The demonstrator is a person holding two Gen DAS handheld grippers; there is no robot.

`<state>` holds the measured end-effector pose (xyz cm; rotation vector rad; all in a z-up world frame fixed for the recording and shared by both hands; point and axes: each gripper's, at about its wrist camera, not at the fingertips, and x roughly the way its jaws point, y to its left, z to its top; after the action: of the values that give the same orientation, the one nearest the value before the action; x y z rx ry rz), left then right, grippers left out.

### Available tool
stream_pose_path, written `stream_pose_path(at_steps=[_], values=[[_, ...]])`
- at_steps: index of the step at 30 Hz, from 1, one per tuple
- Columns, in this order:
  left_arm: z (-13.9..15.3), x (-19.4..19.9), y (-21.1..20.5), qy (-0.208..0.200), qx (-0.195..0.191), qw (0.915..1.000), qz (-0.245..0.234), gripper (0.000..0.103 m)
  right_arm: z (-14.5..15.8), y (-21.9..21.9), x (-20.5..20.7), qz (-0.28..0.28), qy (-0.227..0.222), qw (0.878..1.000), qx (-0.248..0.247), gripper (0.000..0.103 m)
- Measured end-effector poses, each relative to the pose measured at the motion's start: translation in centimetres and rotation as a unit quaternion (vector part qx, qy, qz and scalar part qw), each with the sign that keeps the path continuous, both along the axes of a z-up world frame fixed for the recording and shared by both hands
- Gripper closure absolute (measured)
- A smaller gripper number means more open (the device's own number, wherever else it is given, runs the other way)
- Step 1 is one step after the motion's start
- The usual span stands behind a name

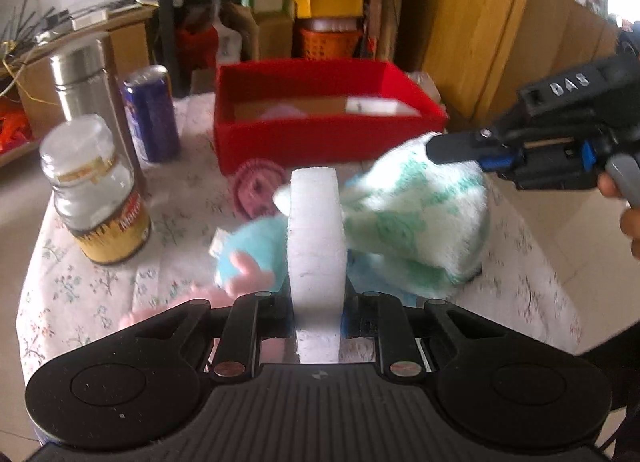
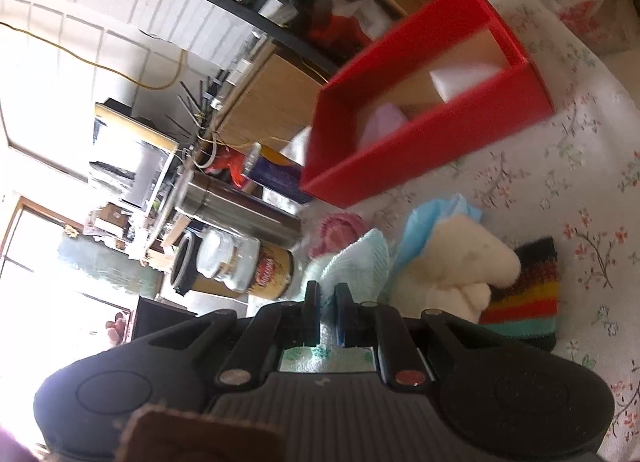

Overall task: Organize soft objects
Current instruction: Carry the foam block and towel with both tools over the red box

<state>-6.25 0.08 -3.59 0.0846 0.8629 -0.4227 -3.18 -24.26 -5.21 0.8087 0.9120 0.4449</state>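
Right gripper clamped on a white-and-green towel

Landmark: the red box. Below it on the floral tablecloth lie a cream plush over light blue fabric, a striped cloth to their right, and what looks like a pink knitted piece left. Inside: white and lilac items, blurred.

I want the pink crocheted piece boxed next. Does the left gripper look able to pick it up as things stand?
Probably not yet. The left gripper is shut on a white foam block, so its jaws are taken. The pink crocheted piece lies just beyond on the tablecloth, partly behind the block.
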Motion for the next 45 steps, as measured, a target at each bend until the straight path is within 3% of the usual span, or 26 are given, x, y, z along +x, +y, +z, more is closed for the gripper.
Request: stream_pose_path(at_steps=[13,23,36,45], values=[[4.2,2.7,-0.3,-0.057,-0.077,0.9952,0.016,0.085,5.7,-2.1,0.2,-0.039,-0.092,0.994,0.040,0.103],[6.4,6.5,-1.2,-0.094,-0.116,0.9883,0.031,0.085,8.0,-4.0,1.7,-0.077,-0.125,0.988,0.052,0.103],[7.1,12.5,-2.6,-0.118,-0.113,0.9855,0.045,0.085,10.2,-6.0,6.6,-0.125,-0.159,0.979,0.026,0.103],[5.2,17.1,-3.5,-0.110,-0.084,0.9889,0.054,0.085,8.0,-6.3,11.7,-0.142,-0.132,0.981,-0.001,0.103]])
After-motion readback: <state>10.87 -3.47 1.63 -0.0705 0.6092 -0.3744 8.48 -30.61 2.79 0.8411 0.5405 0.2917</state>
